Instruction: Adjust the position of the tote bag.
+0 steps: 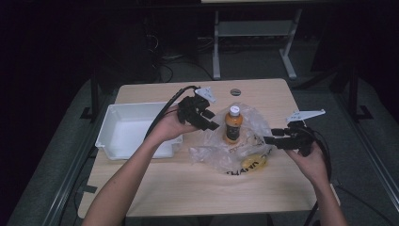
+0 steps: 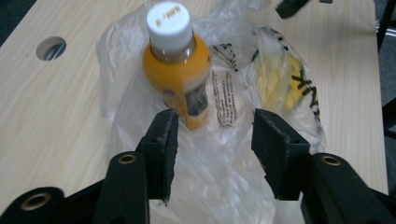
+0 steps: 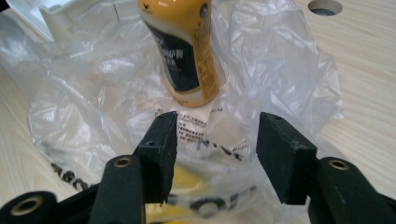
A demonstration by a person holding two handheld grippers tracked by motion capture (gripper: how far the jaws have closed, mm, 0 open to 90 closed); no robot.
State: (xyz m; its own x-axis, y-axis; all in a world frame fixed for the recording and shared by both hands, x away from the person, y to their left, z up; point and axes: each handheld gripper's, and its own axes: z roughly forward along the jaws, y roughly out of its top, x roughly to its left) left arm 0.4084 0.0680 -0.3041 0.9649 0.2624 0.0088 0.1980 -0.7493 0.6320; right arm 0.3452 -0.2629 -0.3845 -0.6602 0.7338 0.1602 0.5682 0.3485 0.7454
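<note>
Clear plastic, crinkled and printed with black letters, spreads over the middle of the wooden table (image 1: pixel 155 188) in the high view: a bag (image 1: pixel 249 141) lying flat with an orange bottle (image 1: pixel 233 125) upright on it and something yellow (image 1: pixel 254 162) inside near the front. The left gripper (image 1: pixel 207 117) hovers just left of the bottle, the right gripper (image 1: pixel 277 140) at the bag's right side, both apart from the film. A white tray (image 1: pixel 122 113) sits left, close to the bag, so room is tight there; the front of the table is bare.

From the left gripper view, the jaws stand half open with nothing between them, above loose film. The bottle (image 2: pixel 180 74) rises just beyond, white cap up, probably weighting the bag. The table's hole (image 2: pixel 50 48) lies far left.

From the right gripper view, the jaws gape likewise, holding nothing, aimed at the bottle's (image 3: pixel 184 51) base. Bare wood opens to the right.
</note>
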